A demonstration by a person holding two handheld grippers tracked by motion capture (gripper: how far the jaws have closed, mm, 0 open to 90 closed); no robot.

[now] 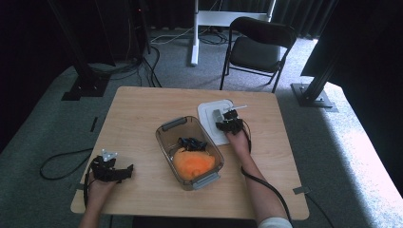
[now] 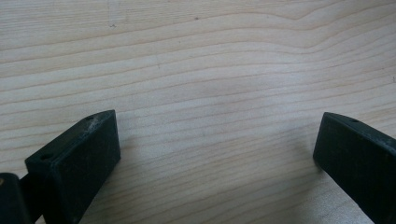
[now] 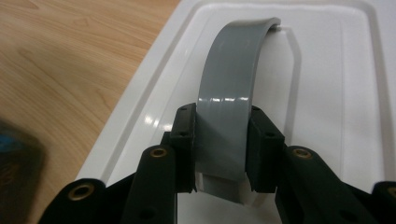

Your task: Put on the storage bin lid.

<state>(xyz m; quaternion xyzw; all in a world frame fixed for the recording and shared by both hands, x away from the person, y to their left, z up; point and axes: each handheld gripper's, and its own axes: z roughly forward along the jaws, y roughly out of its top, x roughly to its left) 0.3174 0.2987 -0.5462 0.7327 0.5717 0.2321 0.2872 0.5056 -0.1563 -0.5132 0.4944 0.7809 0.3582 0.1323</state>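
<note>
Near edge: left gripper (image 1: 114,170), jaws wide apart and empty, low over bare table (image 1: 138,114), left of the container (image 1: 190,153). The container stands uncovered, holding an orange mass and a dark item (identity unclear). Beyond-right of it, right gripper (image 3: 223,140) clamps the grey handle (image 3: 231,88) of the white lid (image 1: 209,114); lidding apparently remains.

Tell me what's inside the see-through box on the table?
The clear container holds something orange and, behind it, a small black item too small to identify. Whatever lies beneath the orange thing is hidden.
</note>
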